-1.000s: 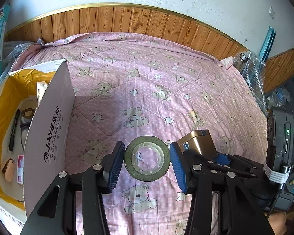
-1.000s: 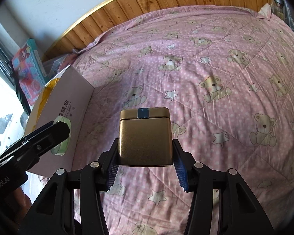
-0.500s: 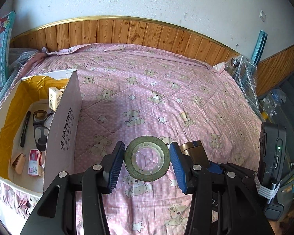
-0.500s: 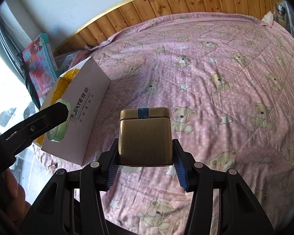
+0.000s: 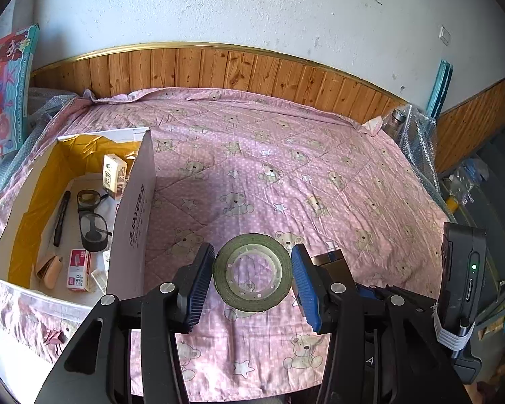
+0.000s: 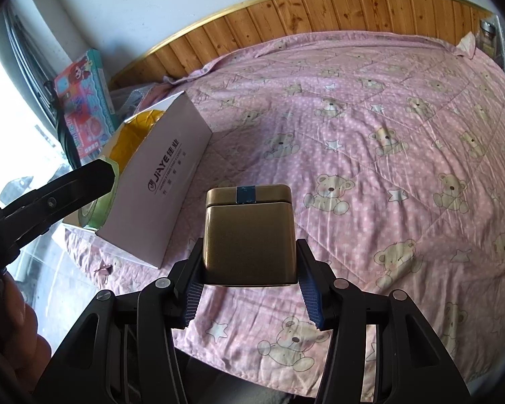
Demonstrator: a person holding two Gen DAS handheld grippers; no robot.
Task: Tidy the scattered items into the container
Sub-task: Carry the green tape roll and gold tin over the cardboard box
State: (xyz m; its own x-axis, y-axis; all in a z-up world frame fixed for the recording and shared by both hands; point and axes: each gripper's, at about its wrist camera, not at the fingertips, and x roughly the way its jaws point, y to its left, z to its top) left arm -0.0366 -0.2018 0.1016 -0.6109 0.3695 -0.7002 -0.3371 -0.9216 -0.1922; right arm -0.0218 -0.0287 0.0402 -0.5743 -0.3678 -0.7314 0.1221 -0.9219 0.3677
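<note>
My left gripper [image 5: 252,277] is shut on a green tape roll [image 5: 252,272], held in the air above the pink bear-print bedspread [image 5: 286,175]. A gold tin [image 6: 249,235] with a blue tape strip sits clamped in my right gripper [image 6: 250,286], also lifted off the bed. The white cardboard box [image 5: 133,222] with a yellow lining stands at the bed's left edge. In it lie glasses [image 5: 91,215], a black pen [image 5: 60,219], a small carton [image 5: 114,175] and a few small packets. In the right wrist view the box [image 6: 165,188] is at the left.
A wooden headboard [image 5: 252,67] runs along the far side. A toy box [image 5: 6,84] leans at the far left, and a glass jar [image 5: 395,121] and bubble wrap stand at the far right corner. The bed's front edge is just below both grippers.
Both grippers have risen and pulled back from the bed with their loads; the bed and box look smaller and farther, and the box's inside shows more fully.
</note>
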